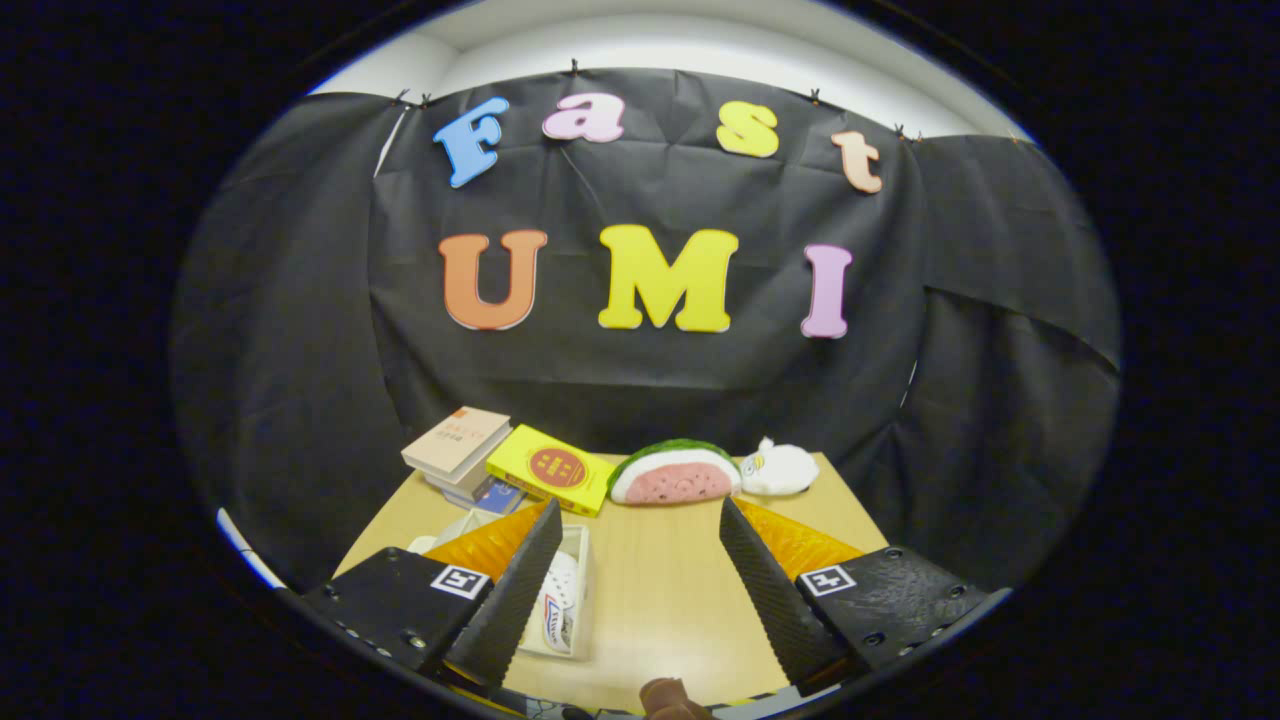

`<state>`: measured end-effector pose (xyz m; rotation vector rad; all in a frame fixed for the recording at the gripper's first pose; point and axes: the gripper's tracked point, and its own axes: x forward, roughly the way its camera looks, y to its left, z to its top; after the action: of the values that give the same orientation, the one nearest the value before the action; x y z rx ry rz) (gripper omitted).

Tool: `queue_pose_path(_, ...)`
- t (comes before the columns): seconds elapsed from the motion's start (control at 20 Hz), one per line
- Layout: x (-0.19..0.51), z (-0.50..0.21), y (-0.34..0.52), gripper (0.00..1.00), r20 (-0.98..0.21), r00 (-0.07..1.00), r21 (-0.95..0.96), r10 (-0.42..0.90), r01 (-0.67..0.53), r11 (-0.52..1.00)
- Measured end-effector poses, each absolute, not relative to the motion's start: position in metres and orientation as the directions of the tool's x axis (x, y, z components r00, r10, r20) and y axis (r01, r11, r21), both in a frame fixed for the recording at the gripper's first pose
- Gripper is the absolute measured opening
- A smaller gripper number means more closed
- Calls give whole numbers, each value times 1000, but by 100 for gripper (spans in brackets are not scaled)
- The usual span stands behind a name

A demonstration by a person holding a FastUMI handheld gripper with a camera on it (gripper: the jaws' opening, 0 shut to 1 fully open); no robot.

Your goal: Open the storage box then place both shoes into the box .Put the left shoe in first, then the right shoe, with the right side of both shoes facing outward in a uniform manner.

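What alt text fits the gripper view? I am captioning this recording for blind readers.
The gripper hangs open above a wooden table, nothing between its fingers. Behind the left finger sits a clear storage box with a white shoe inside. Beyond the fingers, along the far edge, lie stacked books, a yellow book, a watermelon-slice plush and a white plush.

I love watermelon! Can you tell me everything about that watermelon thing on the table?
The watermelon toy looks like a soft plush slice: a green striped rind curved over the top and pink flesh with small dark seed spots. It lies with its flat edge down at the far end of the wooden table, near the black cloth. A white plush toy sits against its right end, and a yellow book lies beside its left. The open tool is nearer, not touching it.
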<state>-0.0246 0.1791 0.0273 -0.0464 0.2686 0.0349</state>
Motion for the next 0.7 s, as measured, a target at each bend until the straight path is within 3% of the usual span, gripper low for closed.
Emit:
queue_pose_path(0.35,-54,95,127,96,29,996,-77,-79,81,994)
queue_pose_path(0.5,-70,97,114,96,48,996,-81,-76,80,993)
queue_pose_path(0.7,-65,64,94,96,-38,998,-48,-57,55,997)
